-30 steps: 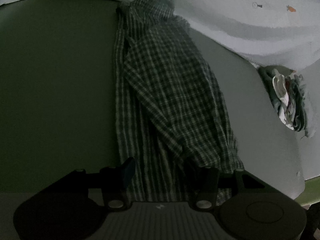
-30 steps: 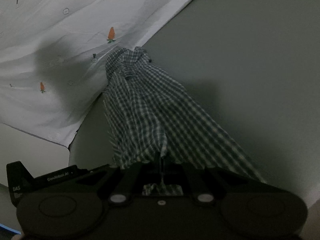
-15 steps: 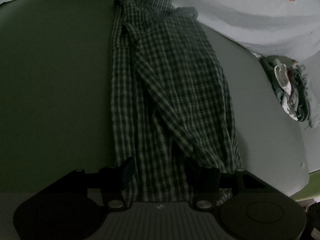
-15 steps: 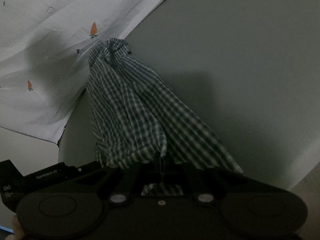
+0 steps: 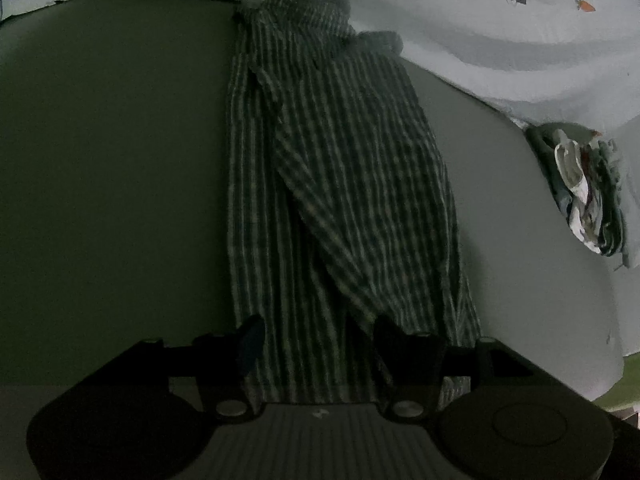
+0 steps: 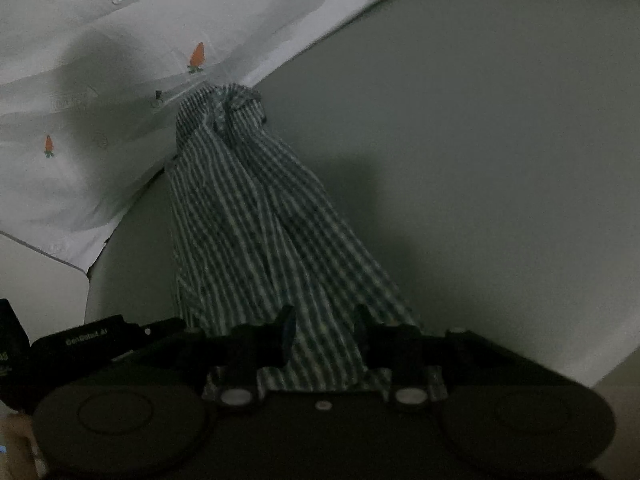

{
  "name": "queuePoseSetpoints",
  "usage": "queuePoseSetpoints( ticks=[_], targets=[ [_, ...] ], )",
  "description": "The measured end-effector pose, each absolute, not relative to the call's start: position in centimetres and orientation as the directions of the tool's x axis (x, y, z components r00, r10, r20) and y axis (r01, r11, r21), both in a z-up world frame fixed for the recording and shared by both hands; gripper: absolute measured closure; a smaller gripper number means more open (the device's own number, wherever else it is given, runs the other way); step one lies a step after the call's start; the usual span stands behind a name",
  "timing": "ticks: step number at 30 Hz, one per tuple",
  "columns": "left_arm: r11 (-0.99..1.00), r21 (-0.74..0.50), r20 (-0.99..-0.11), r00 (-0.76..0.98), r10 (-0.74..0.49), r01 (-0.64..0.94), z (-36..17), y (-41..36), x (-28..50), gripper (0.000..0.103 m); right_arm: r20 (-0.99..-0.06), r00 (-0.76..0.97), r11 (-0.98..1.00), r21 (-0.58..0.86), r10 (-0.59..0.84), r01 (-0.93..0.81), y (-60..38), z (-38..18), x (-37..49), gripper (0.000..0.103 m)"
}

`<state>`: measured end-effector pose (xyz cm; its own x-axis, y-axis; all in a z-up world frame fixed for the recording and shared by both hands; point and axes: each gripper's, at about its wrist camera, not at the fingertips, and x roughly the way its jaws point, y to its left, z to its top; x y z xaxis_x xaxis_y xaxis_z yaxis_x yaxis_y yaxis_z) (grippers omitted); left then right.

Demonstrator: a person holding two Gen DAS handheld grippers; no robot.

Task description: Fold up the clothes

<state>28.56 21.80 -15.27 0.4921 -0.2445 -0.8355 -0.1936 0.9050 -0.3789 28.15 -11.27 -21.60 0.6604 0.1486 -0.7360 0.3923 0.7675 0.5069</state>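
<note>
A dark green and white checked shirt [image 5: 340, 180] lies lengthwise on the grey table [image 5: 100, 160], its collar end at the far side. My left gripper [image 5: 318, 326] hovers at the near hem, its jaws opening, with flat cloth between the fingers and no pinch visible. In the right wrist view the same shirt [image 6: 256, 220] runs away from my right gripper [image 6: 324, 316]. That gripper's jaws are opening too; the hem lies loose between its fingers.
A white sheet with small carrot prints [image 5: 500, 40] [image 6: 120, 60] covers the far side under the collar. A crumpled pile of clothes [image 5: 588, 188] sits at the table's right edge. A black device body [image 6: 88, 336] shows at the lower left of the right wrist view.
My right gripper's jaws went from shut on the hem to apart, and the hem now lies slack between them. The left gripper has barely moved and the shirt looks blurred.
</note>
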Motion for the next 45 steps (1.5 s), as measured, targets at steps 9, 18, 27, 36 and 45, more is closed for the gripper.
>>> queuePoseSetpoints(
  ticks=[9,18,27,36,45],
  targets=[
    [0.906,-0.366,-0.832,0.511,-0.217,-0.211,-14.9,22.7,31.8,0.041,-0.714,0.679,0.765,0.530,0.170,0.366,-12.4,-21.2,31.4,0.069],
    [0.893,-0.357,-0.829,0.534,-0.168,-0.274,-14.8,26.2,38.0,0.041,-0.663,0.708,0.752,0.591,0.245,0.292,-13.3,-21.2,38.8,0.068],
    [0.912,-0.313,-0.849,0.508,-0.145,-0.264,-16.4,26.6,47.0,0.036,-0.609,0.693,0.771,0.625,0.386,0.121,-10.5,-22.6,52.0,0.068],
    [0.932,-0.234,-0.844,0.533,-0.055,-0.275,-18.6,27.1,52.9,0.030,-0.662,0.636,0.825,0.561,0.397,0.069,-8.4,-26.7,61.9,0.074],
    [0.929,-0.200,-0.812,0.583,0.020,-0.311,-17.6,28.5,54.8,0.026,-0.657,0.676,0.861,0.504,0.332,0.067,-9.1,-25.6,64.3,0.055]
  ],
)
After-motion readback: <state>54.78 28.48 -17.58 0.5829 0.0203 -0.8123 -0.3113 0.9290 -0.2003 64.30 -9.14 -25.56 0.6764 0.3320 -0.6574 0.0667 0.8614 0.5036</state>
